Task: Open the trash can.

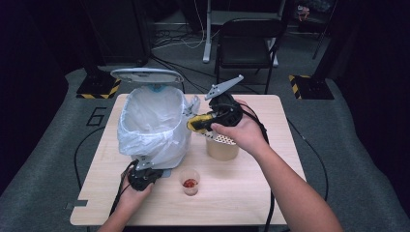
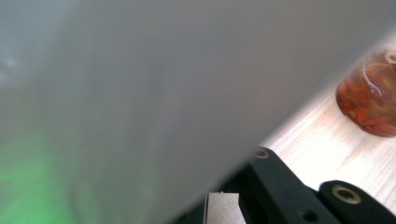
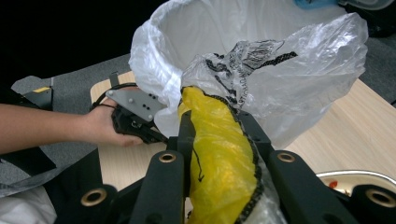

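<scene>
Up at the bin's three o'clock rim, the right hand-held gripper (image 1: pixel 196 123) is clamped on a yellow packet (image 3: pixel 215 154) wrapped in clear film, held above the worktop (image 1: pixel 251 193). At six o'clock of the white-lined bin (image 1: pixel 154 123), the left hand-held gripper (image 1: pixel 143 166) has its jaws together at the bin's base. A small cup of red sauce (image 1: pixel 190 182) stands just beside it.

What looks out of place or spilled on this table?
Nothing is spilled. The yellow bag is clamped in the right gripper near the rim of the lined bin, not yet inside. The small cup of red food stands upright, and the left gripper steadies the bin's base.
</scene>
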`<control>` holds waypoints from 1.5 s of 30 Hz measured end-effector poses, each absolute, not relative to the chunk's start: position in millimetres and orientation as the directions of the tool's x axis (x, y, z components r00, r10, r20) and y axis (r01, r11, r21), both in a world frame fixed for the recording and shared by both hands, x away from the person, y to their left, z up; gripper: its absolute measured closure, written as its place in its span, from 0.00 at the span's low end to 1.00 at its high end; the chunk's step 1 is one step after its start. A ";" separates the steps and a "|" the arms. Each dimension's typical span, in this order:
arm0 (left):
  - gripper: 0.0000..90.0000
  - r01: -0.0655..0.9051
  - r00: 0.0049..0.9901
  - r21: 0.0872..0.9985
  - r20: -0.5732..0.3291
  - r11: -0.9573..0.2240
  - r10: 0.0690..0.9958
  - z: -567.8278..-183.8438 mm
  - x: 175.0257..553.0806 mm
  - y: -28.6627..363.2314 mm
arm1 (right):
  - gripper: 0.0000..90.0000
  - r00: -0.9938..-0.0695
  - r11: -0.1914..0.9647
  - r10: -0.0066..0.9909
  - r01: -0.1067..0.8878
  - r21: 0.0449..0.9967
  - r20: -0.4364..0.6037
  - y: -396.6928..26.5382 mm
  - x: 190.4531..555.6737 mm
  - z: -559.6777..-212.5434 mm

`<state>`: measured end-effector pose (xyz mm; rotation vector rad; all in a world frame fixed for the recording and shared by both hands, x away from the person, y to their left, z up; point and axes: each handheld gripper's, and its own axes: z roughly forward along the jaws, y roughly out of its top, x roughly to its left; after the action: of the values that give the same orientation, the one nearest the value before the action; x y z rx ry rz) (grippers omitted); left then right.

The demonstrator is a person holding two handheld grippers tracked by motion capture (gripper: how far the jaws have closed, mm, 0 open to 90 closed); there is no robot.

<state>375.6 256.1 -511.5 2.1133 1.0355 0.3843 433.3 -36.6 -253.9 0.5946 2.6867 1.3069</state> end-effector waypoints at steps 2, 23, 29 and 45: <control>1.00 0.553 0.630 0.732 -0.054 -0.398 0.775 -511.5 375.6 256.0 | 0.83 -0.922 0.557 0.379 0.295 0.776 0.078 -32.9 435.1 -252.2; 1.00 0.537 0.649 0.729 -0.035 -0.425 0.760 -510.9 377.3 257.9 | 0.83 -0.947 0.559 0.318 0.224 0.798 0.043 48.9 454.0 -257.1; 1.00 0.534 0.652 0.731 -0.035 -0.425 0.758 -511.1 377.3 258.1 | 0.83 -0.948 0.555 0.312 0.234 0.798 0.060 72.7 462.4 -266.1; 1.00 0.546 0.634 0.748 -0.076 -0.376 0.770 -512.2 376.3 255.5 | 0.41 -0.916 0.563 0.398 0.292 0.773 0.056 96.8 476.2 -284.2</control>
<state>376.3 255.5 -512.2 2.0795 1.0252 0.3671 476.2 96.8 -284.2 0.5912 2.6658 1.2833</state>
